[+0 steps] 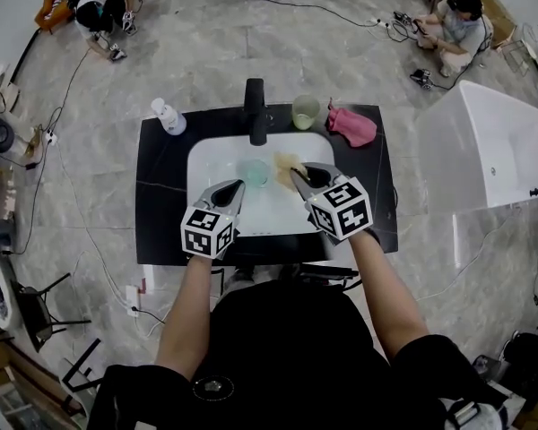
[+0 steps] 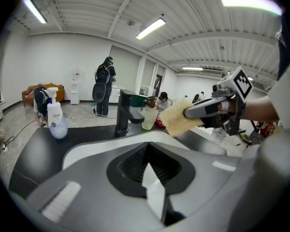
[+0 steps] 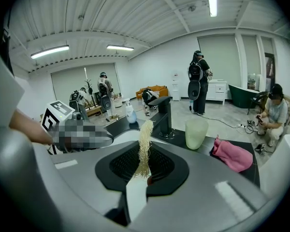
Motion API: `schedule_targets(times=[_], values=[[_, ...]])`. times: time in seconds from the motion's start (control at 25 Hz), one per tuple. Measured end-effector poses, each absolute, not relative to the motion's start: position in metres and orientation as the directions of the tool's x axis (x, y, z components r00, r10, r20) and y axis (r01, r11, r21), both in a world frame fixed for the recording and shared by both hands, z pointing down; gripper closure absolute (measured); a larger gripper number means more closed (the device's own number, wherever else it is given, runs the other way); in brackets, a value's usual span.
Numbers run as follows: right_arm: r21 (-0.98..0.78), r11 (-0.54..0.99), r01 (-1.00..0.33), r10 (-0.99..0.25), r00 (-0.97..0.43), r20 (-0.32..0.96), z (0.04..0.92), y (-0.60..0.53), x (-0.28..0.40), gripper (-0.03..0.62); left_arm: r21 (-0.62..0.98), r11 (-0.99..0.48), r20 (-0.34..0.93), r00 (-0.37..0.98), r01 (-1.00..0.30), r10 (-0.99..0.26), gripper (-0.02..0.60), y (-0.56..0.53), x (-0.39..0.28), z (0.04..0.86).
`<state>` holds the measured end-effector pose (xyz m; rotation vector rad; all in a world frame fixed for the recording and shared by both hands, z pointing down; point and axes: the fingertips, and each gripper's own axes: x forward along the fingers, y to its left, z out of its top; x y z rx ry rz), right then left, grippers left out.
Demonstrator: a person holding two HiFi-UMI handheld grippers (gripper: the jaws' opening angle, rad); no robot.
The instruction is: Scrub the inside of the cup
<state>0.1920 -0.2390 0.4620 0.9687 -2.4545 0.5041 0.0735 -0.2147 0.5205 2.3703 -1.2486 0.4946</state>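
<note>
Your left gripper has its jaws brought fully together; its own view shows nothing distinct between them, only the closed seam; the teal cup lies just off that tip, at its 1 o'clock in the head view, and you cannot tell from any view whether the rim is nipped. The teal cup sits inside the white sink, near the middle of the basin, at 6 o'clock from the black faucet.

Your right gripper is clamped on a yellowish fibrous scrubber; in the right gripper view the scrubber stands up edge-on from between the closed jaws; in the head view it hangs at the teal cup's 2 o'clock, just beside it and above the basin; whether it touches the cup cannot be told.

On the black countertop round the sink: a white soap bottle at the faucet's 9 o'clock; a pale green cup upright at its 3 o'clock, close by; a crumpled pink cloth farther out the same way, just beside the pale green cup but apart from it.
</note>
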Motion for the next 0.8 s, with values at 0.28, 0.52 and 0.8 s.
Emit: schedule_targets(times=[0.28,0.52,0.8], values=[[-0.186,0.708,-0.681,-0.509,-0.676,0.533,0.464,-0.239,0.2,0.551,0.18,-0.491,0.497,0.509,-0.853,-0.703,0.581,-0.216,0.081,0.516],[-0.212,0.752,-0.624,-0.442,-0.717,0.54,0.469,-0.229,0.199,0.551,0.14,-0.485,0.517,0.481,-0.863,-0.708,0.581,-0.215,0.084,0.511],[-0.218,0.776,-0.592,-0.39,-0.722,0.572,0.489,-0.233,0.193,0.551,0.057,-0.548,0.562,0.481,-0.834,-0.673,0.499,-0.231,0.078,0.524]])
